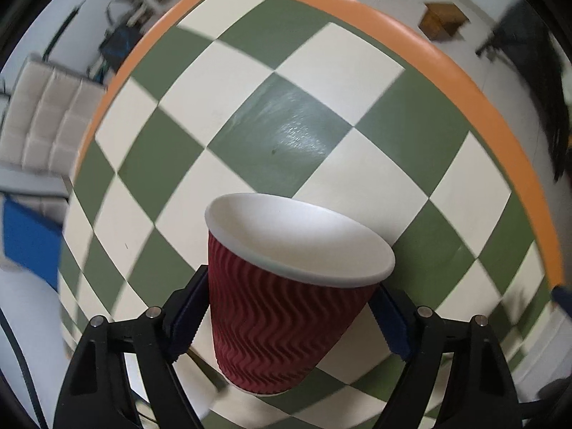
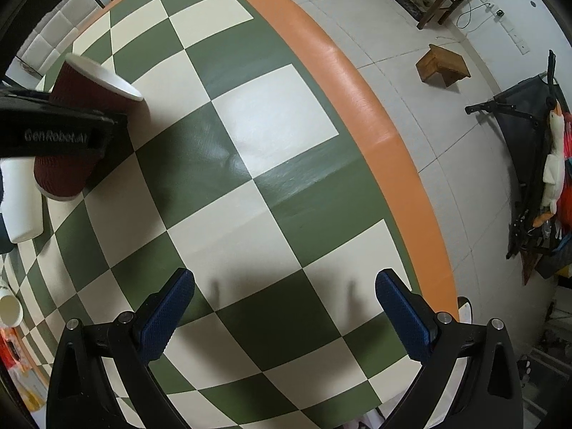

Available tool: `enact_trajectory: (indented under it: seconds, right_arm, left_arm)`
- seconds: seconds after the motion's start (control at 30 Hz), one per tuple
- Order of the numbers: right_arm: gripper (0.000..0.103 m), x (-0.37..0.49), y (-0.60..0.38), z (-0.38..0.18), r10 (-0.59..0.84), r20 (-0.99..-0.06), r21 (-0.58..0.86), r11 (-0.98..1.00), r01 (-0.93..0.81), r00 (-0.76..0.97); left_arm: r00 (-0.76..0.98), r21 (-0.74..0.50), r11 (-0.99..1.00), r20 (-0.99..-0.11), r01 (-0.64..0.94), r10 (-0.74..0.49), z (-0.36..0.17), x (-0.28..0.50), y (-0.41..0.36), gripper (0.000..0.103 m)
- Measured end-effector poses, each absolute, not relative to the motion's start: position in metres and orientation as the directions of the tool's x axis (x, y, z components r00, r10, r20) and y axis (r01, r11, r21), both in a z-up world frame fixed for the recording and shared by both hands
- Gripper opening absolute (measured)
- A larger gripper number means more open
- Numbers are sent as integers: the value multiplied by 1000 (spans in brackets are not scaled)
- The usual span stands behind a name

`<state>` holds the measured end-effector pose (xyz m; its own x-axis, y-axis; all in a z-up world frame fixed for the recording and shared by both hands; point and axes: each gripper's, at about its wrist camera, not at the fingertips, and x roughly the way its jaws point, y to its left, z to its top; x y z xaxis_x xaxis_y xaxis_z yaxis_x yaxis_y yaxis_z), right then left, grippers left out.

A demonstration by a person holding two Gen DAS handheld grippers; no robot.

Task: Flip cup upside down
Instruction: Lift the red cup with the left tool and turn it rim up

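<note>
A dark red ripple-wall paper cup (image 1: 282, 307) with a white rim and white inside is held between the blue pads of my left gripper (image 1: 286, 318). The cup is tilted, mouth up and leaning away to the right, lifted above the checkered tablecloth (image 1: 271, 125). In the right wrist view the same cup (image 2: 82, 107) shows at the far left, crossed by the black body of the left gripper (image 2: 53, 136). My right gripper (image 2: 286, 307) is open and empty, low over the cloth near the orange border.
The green and cream checkered cloth has an orange border (image 2: 361, 107). A white cylinder (image 2: 21, 200) and a white cup (image 2: 9, 309) stand at the left edge of the right wrist view. A wooden stool (image 2: 443, 66) stands on the floor beyond.
</note>
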<state>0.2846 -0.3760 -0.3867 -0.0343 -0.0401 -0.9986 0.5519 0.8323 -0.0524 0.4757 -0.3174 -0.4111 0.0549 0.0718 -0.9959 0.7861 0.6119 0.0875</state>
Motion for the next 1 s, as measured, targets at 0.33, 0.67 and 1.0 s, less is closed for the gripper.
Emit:
enact_trajectory:
  seconds: [0.33,0.67,1.0]
  right_arm:
    - [102,271,-385,-376,-44,-999,-46,829,558,-17]
    - [102,240,-367,-354,-20,-1000,-11,856,517,12]
    - [101,194,-334,-346,4,-1000,12,920,392,20]
  left_arm:
    - [-92,-83,804,-995,589,-35,-393,506,-275,83]
    - [-187,-179,919,-975,351,-119,-379,454,-194,83]
    - [-191,-247,969,-950,-16,-245,-373,364,-105,83]
